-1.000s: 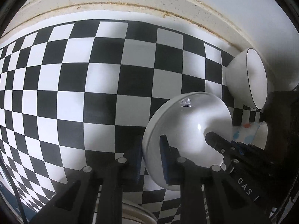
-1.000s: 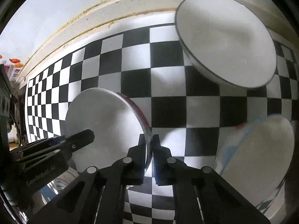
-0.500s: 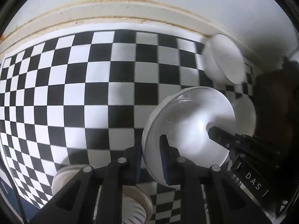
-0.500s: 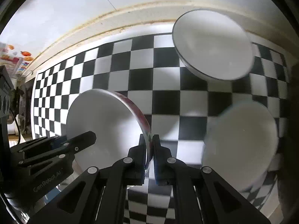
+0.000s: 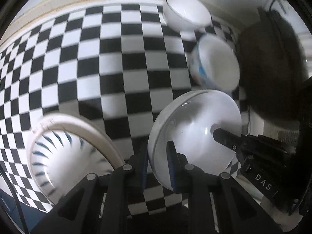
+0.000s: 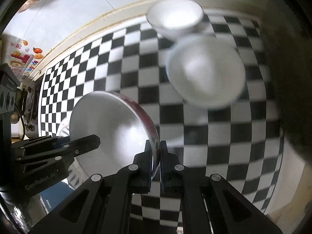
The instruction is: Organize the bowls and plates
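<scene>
My left gripper point(image 5: 157, 162) points steeply down, its fingers point(image 5: 172, 165) pinched tight on the rim of a white bowl point(image 5: 195, 136) that I hold lifted off the surface. My right gripper point(image 6: 156, 156) also points steeply down, clamped on the edge of a red-rimmed bowl point(image 6: 109, 126), just beside the left one.

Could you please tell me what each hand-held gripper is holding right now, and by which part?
Left hand-held gripper: a plain white bowl, pinched at its rim. Right hand-held gripper: a red-patterned bowl, also gripped by its rim.
</scene>
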### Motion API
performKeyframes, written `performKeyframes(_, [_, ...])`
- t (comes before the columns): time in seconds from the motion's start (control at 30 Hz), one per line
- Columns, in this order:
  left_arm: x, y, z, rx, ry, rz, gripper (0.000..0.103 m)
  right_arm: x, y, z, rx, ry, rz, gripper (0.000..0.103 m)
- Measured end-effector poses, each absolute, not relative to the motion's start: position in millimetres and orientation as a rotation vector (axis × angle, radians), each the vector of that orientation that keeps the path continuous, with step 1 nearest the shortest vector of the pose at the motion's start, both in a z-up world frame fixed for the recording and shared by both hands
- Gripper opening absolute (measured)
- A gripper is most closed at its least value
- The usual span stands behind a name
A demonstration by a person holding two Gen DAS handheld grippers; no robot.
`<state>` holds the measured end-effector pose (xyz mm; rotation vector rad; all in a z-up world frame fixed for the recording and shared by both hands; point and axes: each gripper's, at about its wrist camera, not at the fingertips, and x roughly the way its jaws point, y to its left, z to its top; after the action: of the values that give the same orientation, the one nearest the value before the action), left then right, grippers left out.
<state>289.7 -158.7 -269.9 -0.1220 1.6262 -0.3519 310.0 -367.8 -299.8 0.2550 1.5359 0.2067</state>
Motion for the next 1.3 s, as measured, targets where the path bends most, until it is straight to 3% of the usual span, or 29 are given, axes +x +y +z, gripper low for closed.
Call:
performKeyframes(0.37, [261.5, -186.9, -315.5, -0.031, 1.705, -0.324, 0.016, 261.4, -373.5, -347.3, 0.243, 1.617, 0.213, 0.008])
performKeyframes(0.93, [253.5, -216.1, -345.2, 0.030, 1.714, -0.306, 0.016, 261.5, -363.1, -374.7, 0.245, 1.675, 0.226, 0.009])
performKeyframes(1.13, [253.2, -217.6, -339.1, 0.036, 1.715, -0.299, 0.018, 264.3, -363.1, -379.3, 0.265, 1.692, 0.244, 0.011])
performKeyframes(1.3, [251.9, -214.1, -290.5, 0.093, 1.601, -0.262, 0.019, 270.0, -370.0, -361.0, 0.237, 1.674, 0.233, 0.013])
